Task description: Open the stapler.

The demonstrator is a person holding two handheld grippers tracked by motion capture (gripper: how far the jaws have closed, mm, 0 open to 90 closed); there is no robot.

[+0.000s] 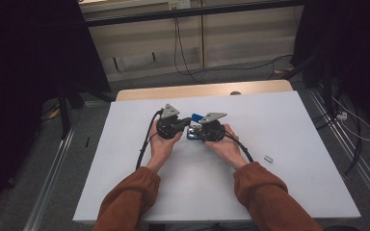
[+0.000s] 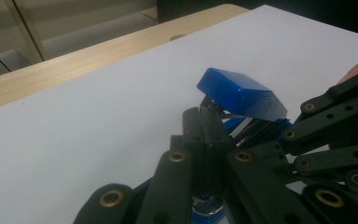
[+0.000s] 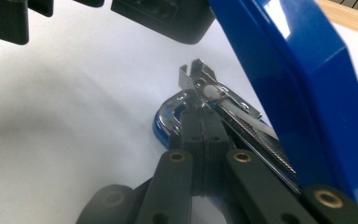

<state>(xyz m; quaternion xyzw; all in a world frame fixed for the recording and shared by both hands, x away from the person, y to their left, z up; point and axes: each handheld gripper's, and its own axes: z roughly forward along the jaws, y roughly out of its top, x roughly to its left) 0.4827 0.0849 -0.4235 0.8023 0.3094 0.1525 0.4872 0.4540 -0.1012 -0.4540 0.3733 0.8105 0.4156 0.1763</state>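
In the high view the blue stapler (image 1: 195, 126) lies mostly hidden behind the two grippers, so its shape cannot be told there. The small pale thing (image 1: 269, 158) near the worktop's right edge is too small to name. In the right gripper view the stapler's blue lid (image 3: 298, 88) runs off the top and right edges

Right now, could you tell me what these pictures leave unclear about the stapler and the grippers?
- High view: the blue stapler is mostly hidden behind both grippers.
- Left gripper view: the left gripper covers the stapler's base.
- Right gripper view: staples in the metal channel cannot be told.
- High view: the small object is too small to identify.
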